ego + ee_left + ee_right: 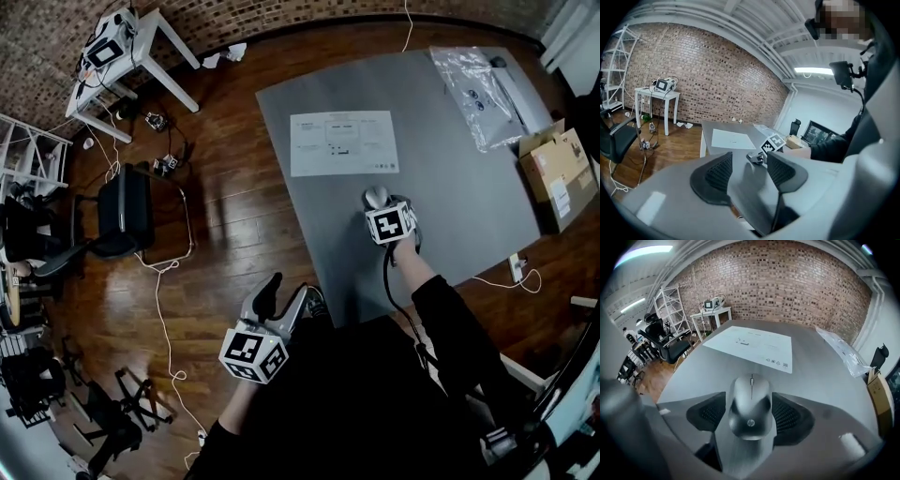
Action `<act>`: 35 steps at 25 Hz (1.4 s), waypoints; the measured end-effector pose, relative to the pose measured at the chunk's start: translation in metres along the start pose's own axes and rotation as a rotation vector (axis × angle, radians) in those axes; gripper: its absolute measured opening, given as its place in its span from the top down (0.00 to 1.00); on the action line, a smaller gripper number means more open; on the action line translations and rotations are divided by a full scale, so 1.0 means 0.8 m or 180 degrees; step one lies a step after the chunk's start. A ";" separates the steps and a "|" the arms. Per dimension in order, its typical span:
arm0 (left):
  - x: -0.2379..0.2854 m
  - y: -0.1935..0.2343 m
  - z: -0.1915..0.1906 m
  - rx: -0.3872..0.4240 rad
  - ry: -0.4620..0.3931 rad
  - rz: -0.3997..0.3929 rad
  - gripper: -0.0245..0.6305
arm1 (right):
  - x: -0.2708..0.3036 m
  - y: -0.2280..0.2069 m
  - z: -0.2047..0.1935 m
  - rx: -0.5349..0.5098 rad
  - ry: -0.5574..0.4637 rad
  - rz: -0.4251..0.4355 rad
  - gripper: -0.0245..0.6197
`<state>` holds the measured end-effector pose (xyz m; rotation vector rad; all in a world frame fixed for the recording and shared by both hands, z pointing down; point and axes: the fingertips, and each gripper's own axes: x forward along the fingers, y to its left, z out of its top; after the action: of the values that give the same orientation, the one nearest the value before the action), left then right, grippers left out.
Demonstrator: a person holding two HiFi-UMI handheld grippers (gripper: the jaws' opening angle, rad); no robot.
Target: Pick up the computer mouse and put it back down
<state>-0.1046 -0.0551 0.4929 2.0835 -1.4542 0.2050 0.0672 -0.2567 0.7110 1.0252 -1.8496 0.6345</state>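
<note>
Left hand-held gripper (747, 171) hangs spread and empty off the table (825, 376), while the right hand-held gripper (750, 411) stands wide astride the computer mouse (751, 392) lying on the table, so lifting and setting down both seem left to do.

Near the middle of the grey table (469, 187) the right gripper (380, 206) points down at the computer mouse (374, 194) — a white sheet (342, 142) lies farther along the table. The left gripper (289, 302) hangs off the table's near left corner, over the wooden floor (225, 216).
</note>
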 end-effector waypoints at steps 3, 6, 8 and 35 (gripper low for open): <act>0.003 0.009 0.003 -0.0049 -0.0013 -0.0081 0.63 | 0.006 -0.008 0.015 -0.0122 0.0108 -0.0158 0.48; 0.002 0.017 0.003 -0.0079 -0.0031 -0.0120 0.63 | 0.010 -0.015 0.012 -0.0077 0.0308 -0.0162 0.47; 0.002 0.022 0.003 -0.0104 -0.0039 -0.0129 0.63 | 0.013 -0.014 0.004 -0.0034 0.0442 -0.0044 0.48; 0.012 -0.014 0.030 0.0199 -0.0166 -0.0492 0.63 | -0.373 0.073 0.084 0.1268 -0.2301 0.1963 0.53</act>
<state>-0.0953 -0.0733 0.4735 2.2560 -1.3240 0.1376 0.0609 -0.1609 0.4150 1.0021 -2.8031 1.1316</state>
